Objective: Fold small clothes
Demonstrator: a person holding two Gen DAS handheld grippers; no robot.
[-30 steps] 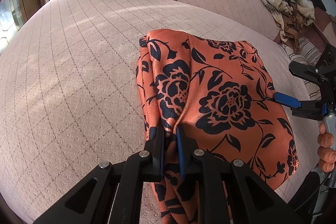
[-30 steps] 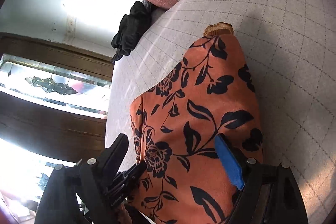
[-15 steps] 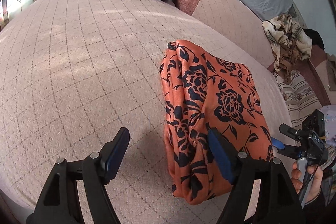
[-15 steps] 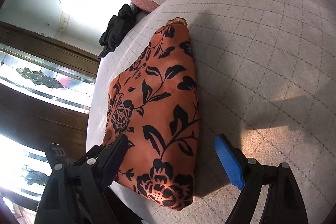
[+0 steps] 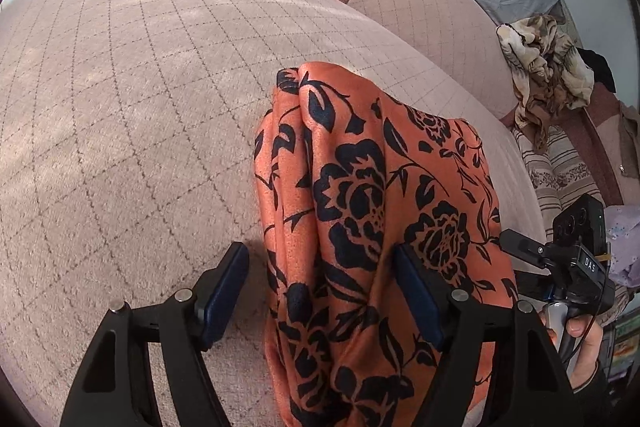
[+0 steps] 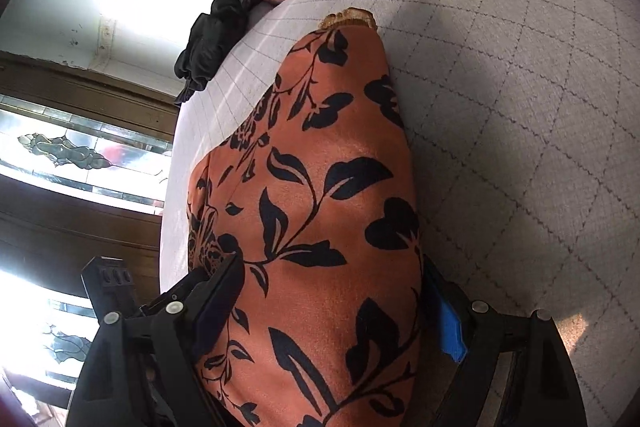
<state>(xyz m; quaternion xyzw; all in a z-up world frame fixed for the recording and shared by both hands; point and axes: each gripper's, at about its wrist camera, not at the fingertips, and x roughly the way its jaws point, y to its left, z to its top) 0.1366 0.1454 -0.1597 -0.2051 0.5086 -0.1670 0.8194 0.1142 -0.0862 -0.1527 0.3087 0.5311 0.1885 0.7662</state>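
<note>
Orange floral garment (image 5: 372, 219) looks thin, light, slippery; pinch its near folded edge at frame bottom. Left hand-held gripper (image 5: 320, 291) gapes wide around it. Right hand-held gripper (image 6: 340, 311) also wide, seemingly not clamping.

Both wrist cameras sit low and close over the orange floral garment (image 5: 376, 211) (image 6: 320, 211), sharing it; the left looks toward twelve o'clock, the right's view is rolled sideways.

Left gripper (image 5: 320, 291), jaws apart, straddles folded orange garment (image 5: 376, 211).
</note>
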